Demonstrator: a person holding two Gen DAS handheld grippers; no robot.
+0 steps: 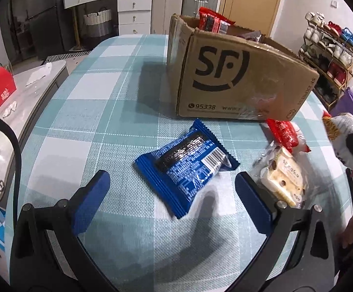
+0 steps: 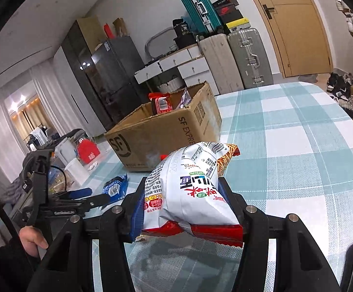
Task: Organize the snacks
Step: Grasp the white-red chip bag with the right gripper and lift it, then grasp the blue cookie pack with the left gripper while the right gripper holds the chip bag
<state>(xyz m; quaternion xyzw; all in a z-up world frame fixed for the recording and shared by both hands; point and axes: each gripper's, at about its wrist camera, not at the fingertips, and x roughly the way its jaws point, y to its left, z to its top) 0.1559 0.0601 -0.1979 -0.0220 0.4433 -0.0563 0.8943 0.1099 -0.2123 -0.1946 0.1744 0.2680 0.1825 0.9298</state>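
The table point(image 1: 118, 112), under a checked cloth, carries everything, and the box point(image 1: 237, 73) stands open at its far side, a sensible spot since both arms can reach over its rim; a red pack point(image 1: 213, 20) already pokes out of it. The white bag point(image 2: 188, 187) is clamped across its lower end between the fingers of the right gripper point(image 2: 186, 206) and hangs clear of the cloth, nose toward the box, which I judge means it goes in next. The left gripper point(image 1: 171, 182) hovers with its fingers spread wide and nothing between them, straddling the blue pack point(image 1: 188, 165) that lies flat near the table's front, probably the following pick. Just right of it lie a clear-wrapped cake point(image 1: 283, 177) and a red sachet point(image 1: 283, 132). Only the left view shows those two small items; only the right view shows the grip on the bag and looks into the box's open top
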